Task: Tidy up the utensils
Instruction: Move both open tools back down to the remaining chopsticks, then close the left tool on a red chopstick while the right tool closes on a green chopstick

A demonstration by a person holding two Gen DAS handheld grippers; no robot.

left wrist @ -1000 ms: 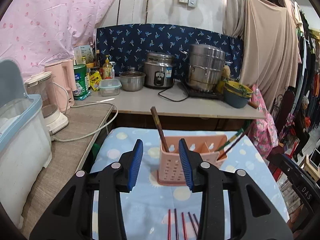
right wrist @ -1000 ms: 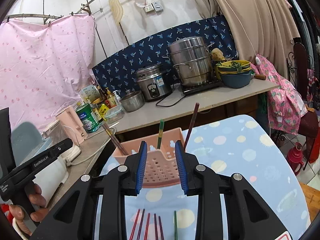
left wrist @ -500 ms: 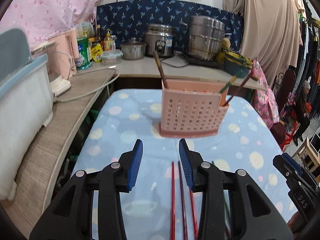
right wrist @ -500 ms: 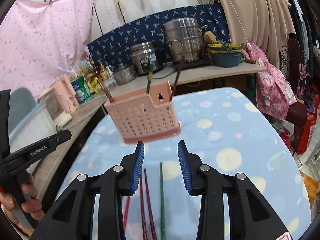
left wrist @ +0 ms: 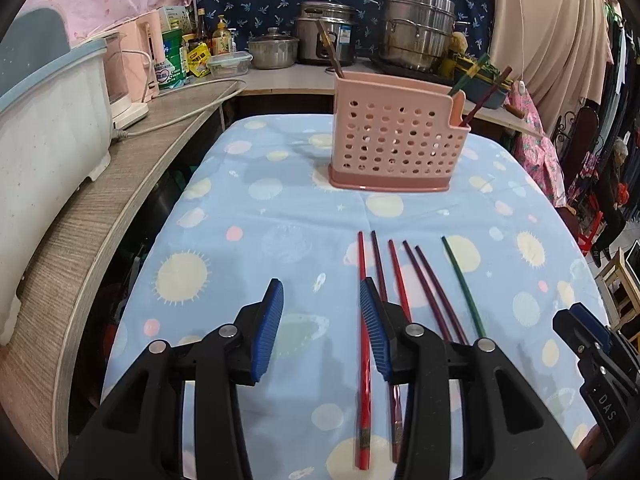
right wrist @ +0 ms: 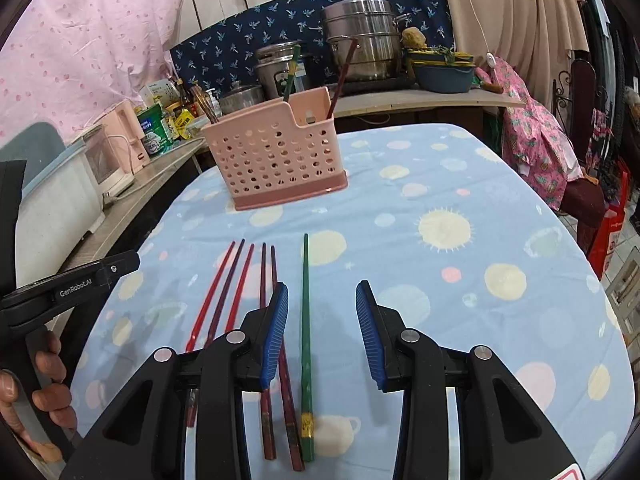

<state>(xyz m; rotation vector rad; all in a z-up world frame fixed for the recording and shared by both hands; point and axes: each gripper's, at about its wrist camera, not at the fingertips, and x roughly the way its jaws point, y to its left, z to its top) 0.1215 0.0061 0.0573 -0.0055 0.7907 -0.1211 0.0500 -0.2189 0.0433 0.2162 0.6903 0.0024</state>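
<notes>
A pink perforated utensil basket (left wrist: 396, 140) (right wrist: 276, 156) stands at the far end of the blue patterned table and holds a few chopsticks. Several chopsticks lie side by side on the cloth: red ones (left wrist: 362, 280) (right wrist: 212, 300), dark maroon ones (left wrist: 432, 288) (right wrist: 264, 280) and one green one (left wrist: 464, 284) (right wrist: 306, 300). My left gripper (left wrist: 322, 312) is open and empty, just left of the red chopsticks' near half. My right gripper (right wrist: 322, 316) is open and empty; the green chopstick lies under the gap near its left finger.
A wooden counter (left wrist: 100, 200) runs along the left with a white appliance (left wrist: 44, 120) and a cable. Pots, a rice cooker (left wrist: 326, 36) and bottles stand on the back counter. The table's right edge (right wrist: 592, 264) drops to the floor.
Both grippers have pulled back from the basket and tilted down over the loose chopsticks. The basket now sits farther away. Both grippers stay open and empty.
</notes>
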